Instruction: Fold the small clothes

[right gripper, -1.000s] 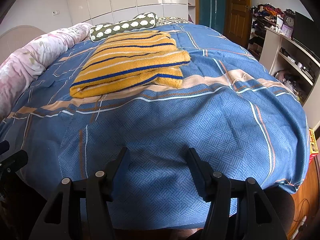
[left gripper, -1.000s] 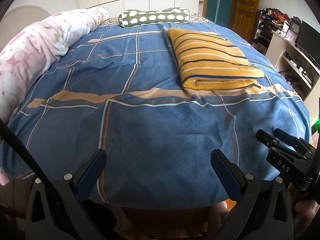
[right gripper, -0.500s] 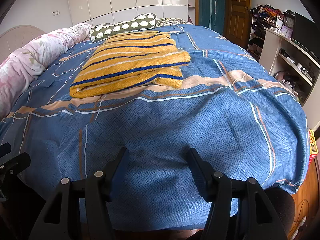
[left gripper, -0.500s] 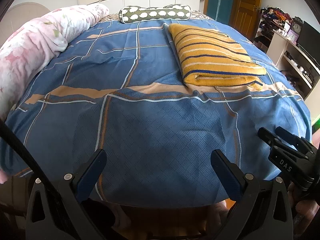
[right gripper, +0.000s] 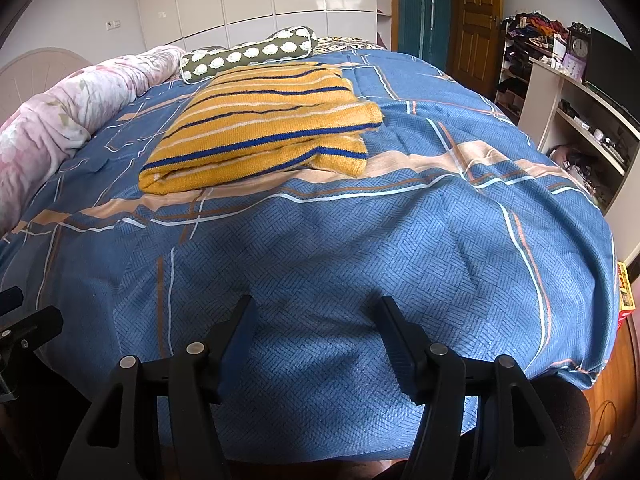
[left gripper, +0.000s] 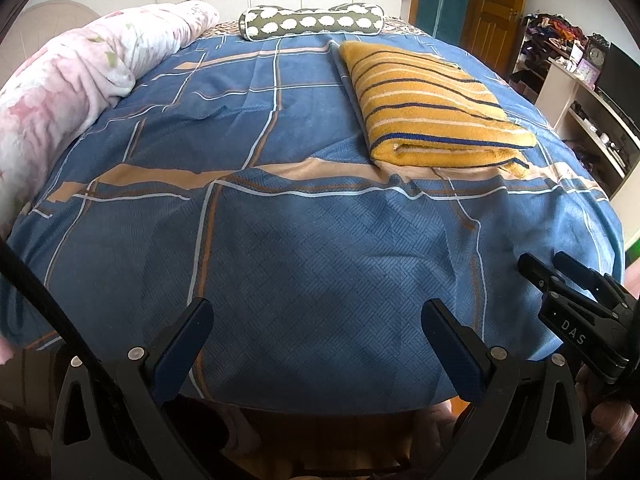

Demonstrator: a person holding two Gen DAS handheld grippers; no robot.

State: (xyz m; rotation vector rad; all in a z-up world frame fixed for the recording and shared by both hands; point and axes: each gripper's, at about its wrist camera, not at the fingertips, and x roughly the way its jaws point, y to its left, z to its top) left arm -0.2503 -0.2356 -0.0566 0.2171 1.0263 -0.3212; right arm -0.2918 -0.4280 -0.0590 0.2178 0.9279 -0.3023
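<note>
Already the mustard-yellow knitted sweater with dark blue and white stripes [right gripper: 256,128] lies folded into a thick rectangle on the blue patterned bed cover [left gripper: 312,264], toward the far right side of the bed, well apart from both tools. The left hand-held gripper [left gripper: 316,332] hangs at the near edge of the bed with its jaws spread wide and nothing between them; the right hand-held gripper [right gripper: 316,328] likewise stands open and empty, somewhat narrower.

Judging from this, the folding looks finished or nearly so. To finish it well, any last touch should press the loose lower layer that peeks out at the near right corner back under the top fold, squaring the edges without dragging the bedding.

One sweater is in view, two grippers, one olive bolster pillow with white blobs [left gripper: 312,24] at the head, and one rolled pink floral quilt [left gripper: 60,92] along the left side. Whether another garment waits below the bed edge cannot be told from these views.
</note>
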